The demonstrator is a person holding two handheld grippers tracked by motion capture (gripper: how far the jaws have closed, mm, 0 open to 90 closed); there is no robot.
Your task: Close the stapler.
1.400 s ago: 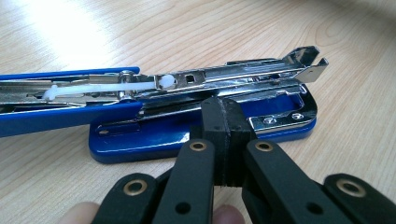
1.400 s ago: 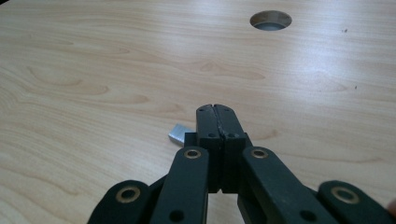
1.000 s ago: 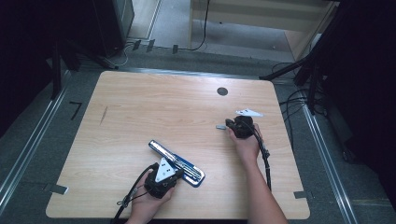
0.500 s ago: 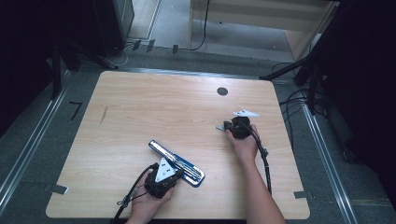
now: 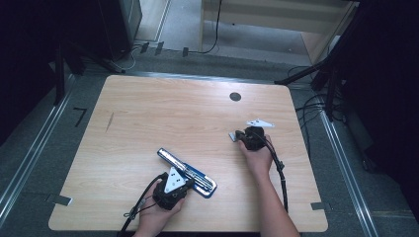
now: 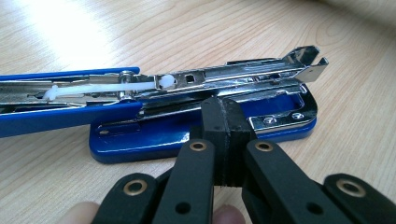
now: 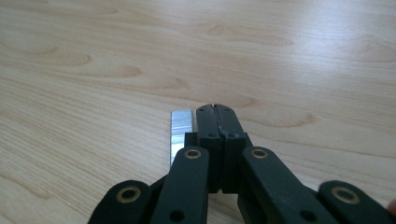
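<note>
one wooden table [image 5: 163, 113]. one blue stapler [image 5: 187, 172], lying opened out near the near edge, left of centre; in the left gripper view it shows one blue base [image 6: 187, 135] and one metal magazine rail [image 6: 243, 74]. one strip of staples [image 5: 233, 136] right of centre. two handheld grippers: left gripper [image 5: 171, 190] near the stapler, right gripper [image 5: 249, 137] by the staple strip. two hands, one per gripper. one round dark grommet [image 5: 235, 97] in the far right part of the tabletop. two trailing cables, one from each gripper.
</note>
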